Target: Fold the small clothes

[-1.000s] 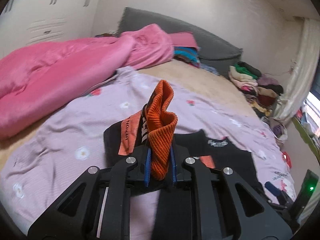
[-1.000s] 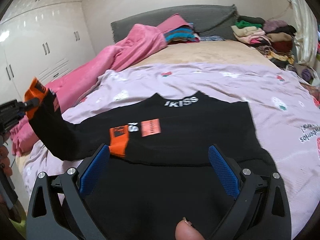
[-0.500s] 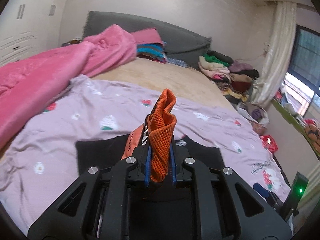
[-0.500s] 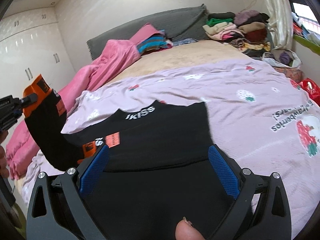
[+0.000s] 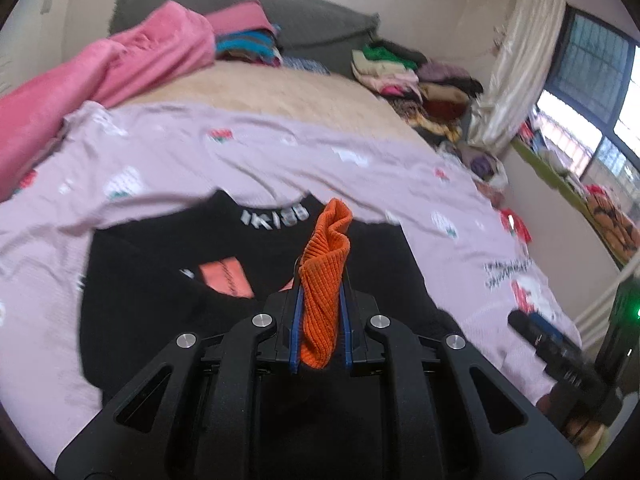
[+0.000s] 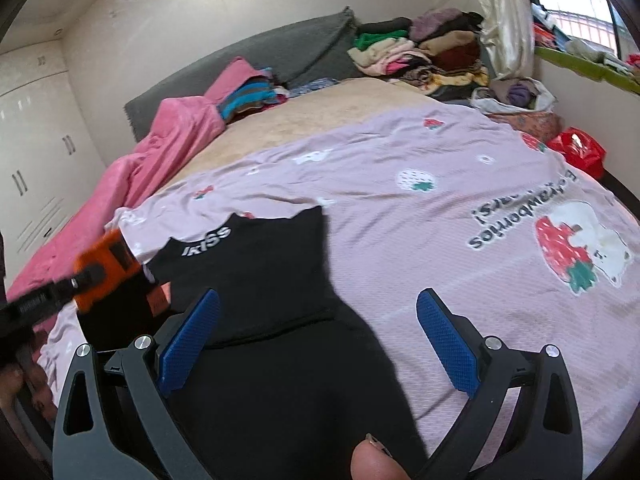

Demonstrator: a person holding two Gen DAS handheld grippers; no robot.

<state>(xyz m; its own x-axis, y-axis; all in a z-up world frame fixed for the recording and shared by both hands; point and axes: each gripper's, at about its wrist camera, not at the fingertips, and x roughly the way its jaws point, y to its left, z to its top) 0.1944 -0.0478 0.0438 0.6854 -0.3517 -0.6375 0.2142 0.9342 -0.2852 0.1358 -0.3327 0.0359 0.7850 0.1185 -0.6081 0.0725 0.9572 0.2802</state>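
On the lilac strawberry-print sheet (image 6: 400, 208) lies the black top (image 6: 264, 280); the left gripper (image 5: 320, 320) is clamped on its orange cuff (image 5: 324, 272), the right gripper (image 6: 316, 344) gapes empty over the hem. Better to lay the sleeve straight across the chest (no twist) before letting go. Around: pink blanket (image 6: 160, 152), clothes pile (image 6: 420, 52), wardrobe (image 6: 32, 152)
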